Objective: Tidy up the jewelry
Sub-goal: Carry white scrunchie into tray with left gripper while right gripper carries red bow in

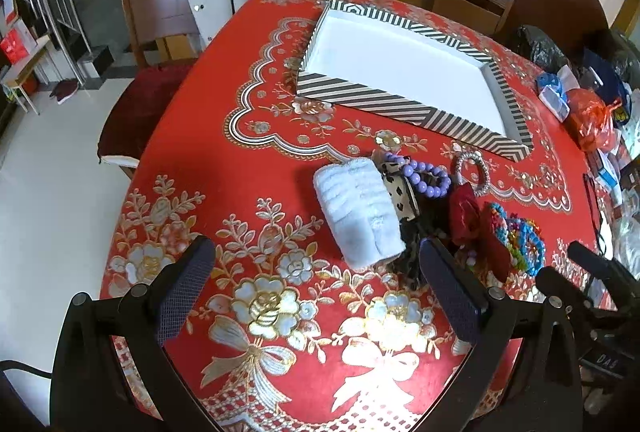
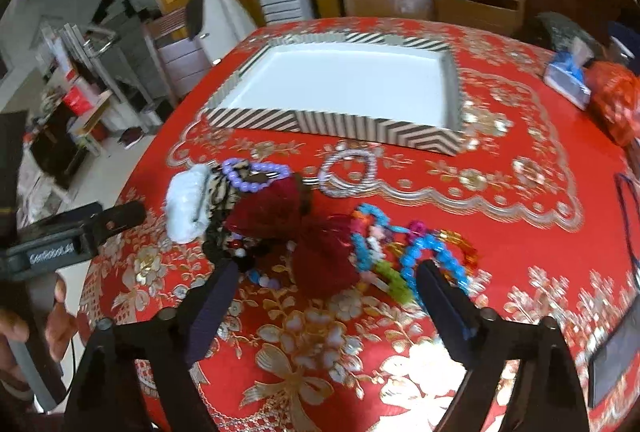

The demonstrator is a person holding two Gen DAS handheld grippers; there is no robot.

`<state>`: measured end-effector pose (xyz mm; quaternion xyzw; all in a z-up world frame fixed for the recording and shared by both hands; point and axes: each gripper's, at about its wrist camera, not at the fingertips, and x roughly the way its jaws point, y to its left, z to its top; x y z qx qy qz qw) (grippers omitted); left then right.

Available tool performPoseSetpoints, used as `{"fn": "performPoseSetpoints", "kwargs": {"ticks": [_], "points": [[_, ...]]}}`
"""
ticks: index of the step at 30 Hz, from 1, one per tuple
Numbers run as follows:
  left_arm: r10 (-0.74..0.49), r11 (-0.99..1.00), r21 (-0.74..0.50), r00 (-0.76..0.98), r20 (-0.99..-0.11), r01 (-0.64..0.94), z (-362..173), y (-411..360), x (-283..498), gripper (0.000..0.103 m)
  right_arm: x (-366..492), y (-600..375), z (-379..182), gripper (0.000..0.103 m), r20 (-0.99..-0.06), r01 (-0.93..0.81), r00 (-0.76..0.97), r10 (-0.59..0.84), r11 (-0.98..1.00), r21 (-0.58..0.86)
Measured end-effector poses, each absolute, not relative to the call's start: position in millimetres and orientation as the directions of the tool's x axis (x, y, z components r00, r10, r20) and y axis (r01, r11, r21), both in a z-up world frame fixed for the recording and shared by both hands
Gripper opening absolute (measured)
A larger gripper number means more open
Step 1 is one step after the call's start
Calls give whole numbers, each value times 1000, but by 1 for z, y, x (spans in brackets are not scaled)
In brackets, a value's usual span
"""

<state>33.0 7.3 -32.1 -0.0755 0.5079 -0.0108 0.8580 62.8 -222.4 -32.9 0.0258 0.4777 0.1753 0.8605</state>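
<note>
Both tongs gape wide, gripping nothing. Left tongs [image 1: 316, 288]: fluffy white scrunchie [image 1: 358, 210] just ahead. Right tongs [image 2: 326, 296]: velvety red bow [image 2: 320, 252] between the fingers, glossy beaded bracelets [image 2: 416, 252] beside, striped rectangular tray [image 2: 336, 122] beyond.

L gripper [image 1: 316, 280]: jaws wide apart, nothing between pads, tilted steeply down; both fingers [image 1: 182, 290] in view with dark textured pads. R gripper [image 2: 326, 298]: jaws apart, nothing clamped, also tilted steeply down; pads not pressing on anything. In R wrist view, L gripper body shows at left edge, held by a hand [image 2: 48, 316] wrapped round its grip. In L wrist view, R gripper's frame sits at right edge.
</note>
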Motion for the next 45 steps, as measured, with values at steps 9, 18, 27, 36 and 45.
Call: {"fn": "performPoseSetpoints", "kwargs": {"ticks": [9,18,27,36,45], "points": [[-122,984,-164,411,-903,-67,-50,7,56,102,99,-197,-57,74,-858,-463,383,343,875,143],[-191,975,-216,336,-922,-40,-68,2,74,64,125,-189,-83,72,-875,-565,310,372,812,146],[-196,976,-216,323,-926,-27,-65,13,73,17,119,-187,-80,18,-853,-541,262,452,800,257],[-161,981,-189,385,-909,-37,-29,45,74,9,120,-206,-34,16,-765,-462,321,557,798,387],[-189,980,-191,501,-845,48,15,24,120,9,170,-228,-5,16,-765,-352,448,464,878,326]]}}
